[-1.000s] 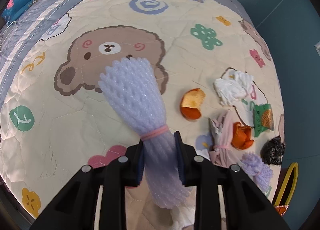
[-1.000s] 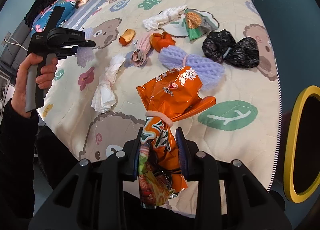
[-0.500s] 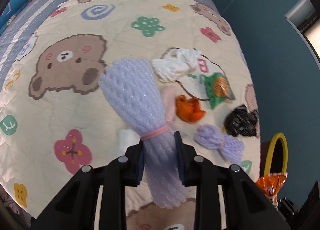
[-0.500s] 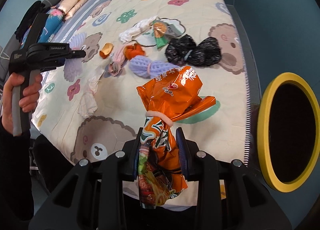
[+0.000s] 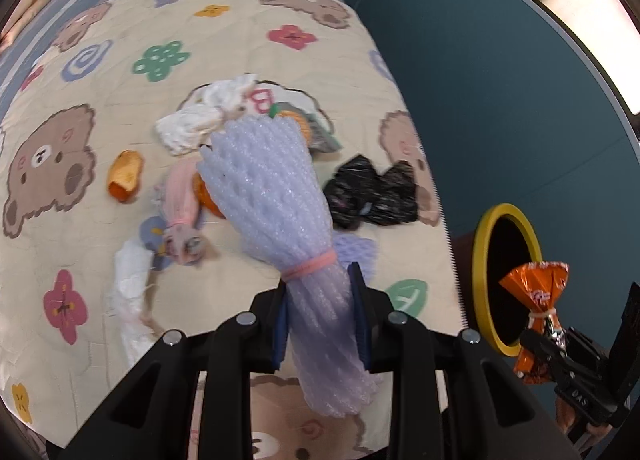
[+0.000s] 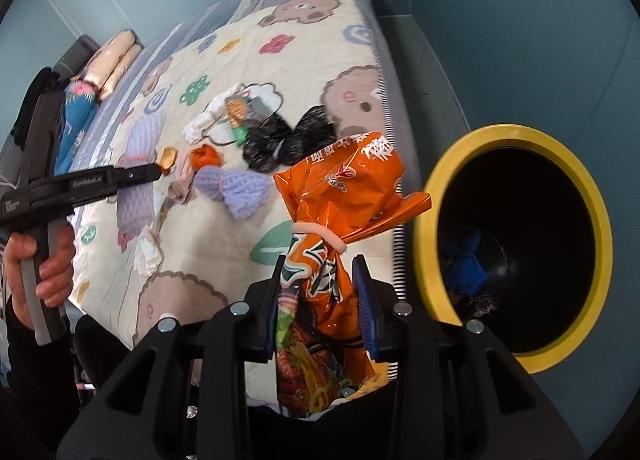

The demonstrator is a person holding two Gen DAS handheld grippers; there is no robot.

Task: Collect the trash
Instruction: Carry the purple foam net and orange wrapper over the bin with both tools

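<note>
While clamped, wrapper (image 6: 340,195) between right claw (image 6: 322,300) pads.

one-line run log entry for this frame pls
left tongs: shut on purple foam net | right tongs: shut on orange snack bag beside yellow-rimmed bin | black bag on quilt

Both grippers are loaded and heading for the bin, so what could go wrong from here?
The orange snack bag flares wide above the right gripper and could catch the bin's yellow rim. The left gripper pinches only the tail of the purple foam net; it might slip out.
</note>
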